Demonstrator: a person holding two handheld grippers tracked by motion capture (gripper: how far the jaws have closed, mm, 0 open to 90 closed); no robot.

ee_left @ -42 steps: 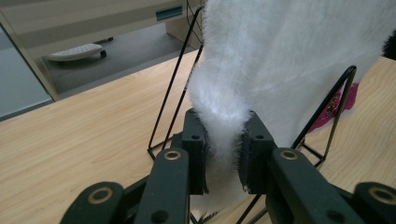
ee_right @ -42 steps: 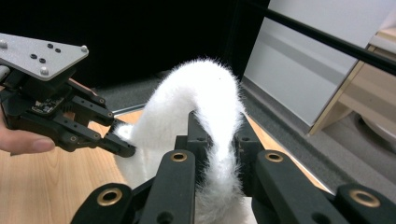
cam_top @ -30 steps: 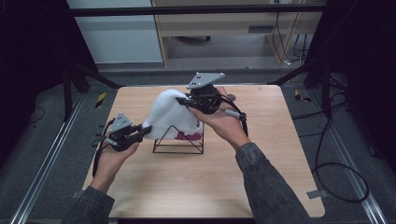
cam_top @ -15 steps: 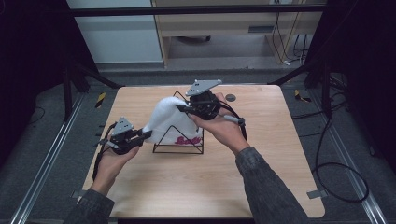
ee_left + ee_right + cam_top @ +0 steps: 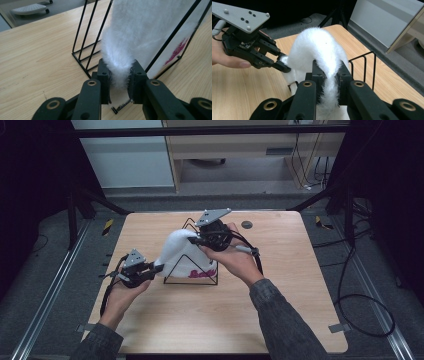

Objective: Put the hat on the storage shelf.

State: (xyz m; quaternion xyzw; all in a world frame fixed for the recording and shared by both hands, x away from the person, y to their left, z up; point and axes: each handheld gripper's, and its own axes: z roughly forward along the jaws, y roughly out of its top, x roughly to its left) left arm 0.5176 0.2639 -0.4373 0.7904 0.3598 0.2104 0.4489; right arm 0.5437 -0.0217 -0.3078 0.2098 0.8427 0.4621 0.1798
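A white fluffy hat [image 5: 181, 251] with pink lettering [image 5: 197, 272] is draped over a black triangular wire rack [image 5: 192, 283] at the table's middle. My left gripper [image 5: 156, 266] is shut on the hat's lower left edge; the left gripper view has the fur [image 5: 140, 32] pinched at my left gripper [image 5: 119, 75] beside a rack wire [image 5: 172, 35]. My right gripper [image 5: 192, 240] is shut on the hat's top right. In the right gripper view the hat [image 5: 317, 45] arches up from my right gripper [image 5: 328, 72], with my left gripper [image 5: 283, 66] biting its far edge and the rack [image 5: 374, 70] behind.
The wooden table [image 5: 300, 310] has a small dark disc [image 5: 246, 224] near its far edge, right of the rack. Cables trail from both grippers. Metal frame rails and dark floor surround the table.
The right gripper has come down and a little toward the person with the hat. The left gripper has shifted slightly right. The hat now sits lower over the rack.
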